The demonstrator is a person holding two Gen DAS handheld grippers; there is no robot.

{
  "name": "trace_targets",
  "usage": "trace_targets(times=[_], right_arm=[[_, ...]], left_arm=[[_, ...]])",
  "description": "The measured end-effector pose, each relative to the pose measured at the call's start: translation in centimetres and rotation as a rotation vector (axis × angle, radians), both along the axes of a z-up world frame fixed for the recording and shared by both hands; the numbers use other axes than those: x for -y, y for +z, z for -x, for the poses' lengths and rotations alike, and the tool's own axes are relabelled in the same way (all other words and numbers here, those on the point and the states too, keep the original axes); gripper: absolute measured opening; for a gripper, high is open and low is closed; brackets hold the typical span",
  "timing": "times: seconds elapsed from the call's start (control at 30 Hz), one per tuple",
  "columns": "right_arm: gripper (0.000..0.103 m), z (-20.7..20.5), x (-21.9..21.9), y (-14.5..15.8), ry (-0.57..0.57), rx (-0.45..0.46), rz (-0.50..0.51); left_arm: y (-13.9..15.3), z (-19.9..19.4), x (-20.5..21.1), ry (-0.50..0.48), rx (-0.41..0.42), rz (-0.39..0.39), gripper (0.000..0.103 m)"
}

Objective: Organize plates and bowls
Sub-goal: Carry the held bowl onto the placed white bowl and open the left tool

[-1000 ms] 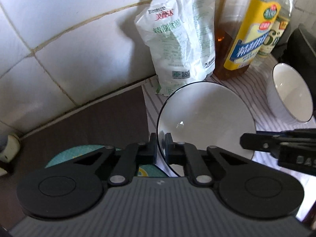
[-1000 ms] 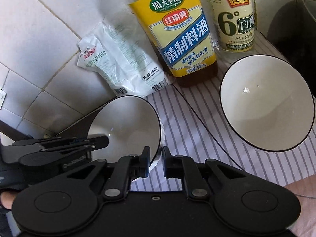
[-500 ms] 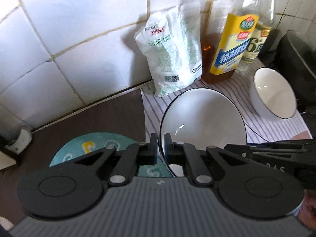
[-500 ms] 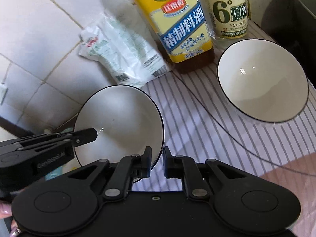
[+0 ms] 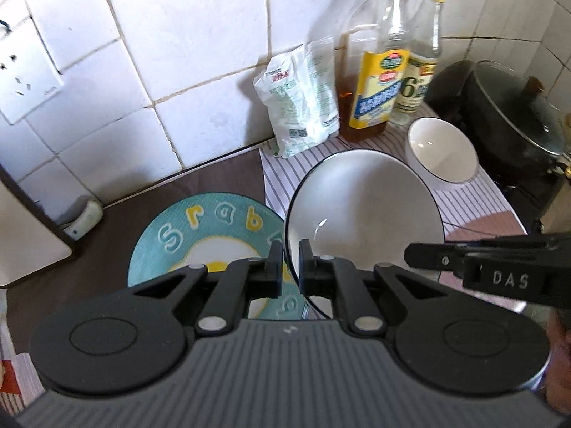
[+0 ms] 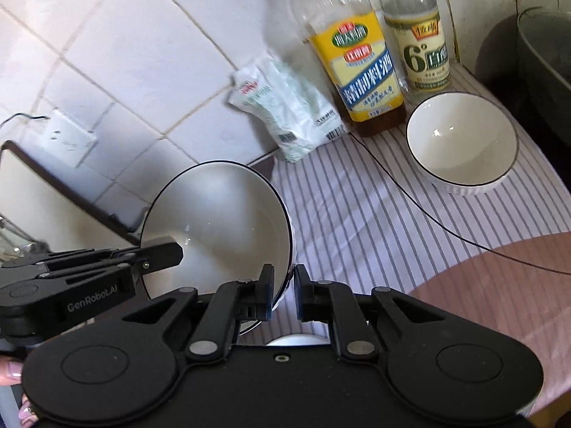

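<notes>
Two grippers clamp one white bowl [image 5: 364, 214] by opposite rims: left gripper [image 5: 288, 271] on its left edge, right gripper [image 6: 283, 292] on its right. Bowl is off the counter. Ahead right, second bowl [image 6: 462, 142] sits on the striped mat [image 6: 357, 207], bottles [image 6: 360, 60] just behind; teal plate [image 5: 200, 235] lies below left.

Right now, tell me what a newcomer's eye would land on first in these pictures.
First, the big white bowl with a black rim, tilted and pinched at opposite edges by the left gripper and the right gripper. Beyond it a smaller white bowl sits on the striped cloth, near the yellow-labelled bottle against the tiled wall. In the left wrist view, a teal round mat lies below the bowl's left side.
</notes>
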State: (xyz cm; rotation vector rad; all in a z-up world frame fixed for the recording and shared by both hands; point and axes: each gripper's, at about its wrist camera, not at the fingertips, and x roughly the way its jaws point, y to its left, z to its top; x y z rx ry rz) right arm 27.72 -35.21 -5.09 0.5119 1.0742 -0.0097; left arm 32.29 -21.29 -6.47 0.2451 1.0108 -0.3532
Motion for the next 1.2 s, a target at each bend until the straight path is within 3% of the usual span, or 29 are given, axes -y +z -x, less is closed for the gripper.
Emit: trace_targets(times=[0.23,0.37,0.87,1.2], right_arm=[[0.016,3.8,-0.7,2.6,0.022,0.032,0.006],[0.016,5.9,-1.3,2.9,0.029,0.043,0.033],[0.016,10.9,-1.3,-1.6,0.014,0.026,0.056],[0.015,11.1,-2.9,-3.2,0.036,-0.001,0.248]], left_arm=[[1.6,4.8,0.3,-0.026,0.033,-0.029,0.007],[1.2,6.7,0.3,-0.017,0.008,-0.028,0.007],[-3.6,9.5,0.9,-0.02,-0.091,-0.049,0.007],[-6.1,9.5,1.7,0.012,-0.134,-0.026,0.008]])
